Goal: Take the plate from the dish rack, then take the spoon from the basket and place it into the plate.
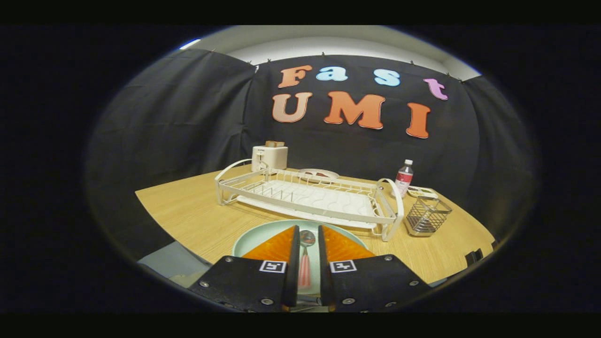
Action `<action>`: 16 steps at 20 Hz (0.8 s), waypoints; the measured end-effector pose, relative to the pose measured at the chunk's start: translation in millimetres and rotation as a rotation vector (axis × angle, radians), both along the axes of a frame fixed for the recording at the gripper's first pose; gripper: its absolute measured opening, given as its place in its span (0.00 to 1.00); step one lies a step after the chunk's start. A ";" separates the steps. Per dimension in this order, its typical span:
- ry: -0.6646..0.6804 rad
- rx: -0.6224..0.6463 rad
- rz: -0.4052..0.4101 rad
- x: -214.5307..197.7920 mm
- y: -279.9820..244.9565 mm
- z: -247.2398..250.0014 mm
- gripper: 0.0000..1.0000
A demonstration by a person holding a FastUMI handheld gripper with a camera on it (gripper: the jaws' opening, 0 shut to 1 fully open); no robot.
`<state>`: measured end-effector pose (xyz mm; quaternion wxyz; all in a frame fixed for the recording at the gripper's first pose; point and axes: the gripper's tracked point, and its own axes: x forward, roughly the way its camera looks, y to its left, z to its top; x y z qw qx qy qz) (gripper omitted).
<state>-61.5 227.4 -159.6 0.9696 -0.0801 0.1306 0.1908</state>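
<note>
A pale green plate (263,234) lies flat on the wooden table just in front of the white dish rack (305,199), under my fingers. A spoon (306,253) with a pink handle and a metal bowl lies in the plate, running lengthwise between the fingers, bowl pointing toward the rack. My gripper (308,227) hovers low over the plate, its fingers slightly apart. The gap is wider than the spoon's handle, which sits close to the left finger. The wire basket (427,216) stands to the right of the rack and looks empty.
A white toaster (269,157) stands behind the rack's left end, and a small dish (318,174) sits behind its middle. A bottle (404,177) and a small tray (421,191) are at the back right. The table's near edge runs just left of the plate.
</note>
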 end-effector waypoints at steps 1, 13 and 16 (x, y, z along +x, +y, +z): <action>0.005 0.005 -0.003 0.2 -2.0 0.5 0.24; 0.037 0.068 -0.101 12.0 -63.3 23.0 0.94; 0.022 0.065 -0.149 16.1 -97.3 34.3 0.98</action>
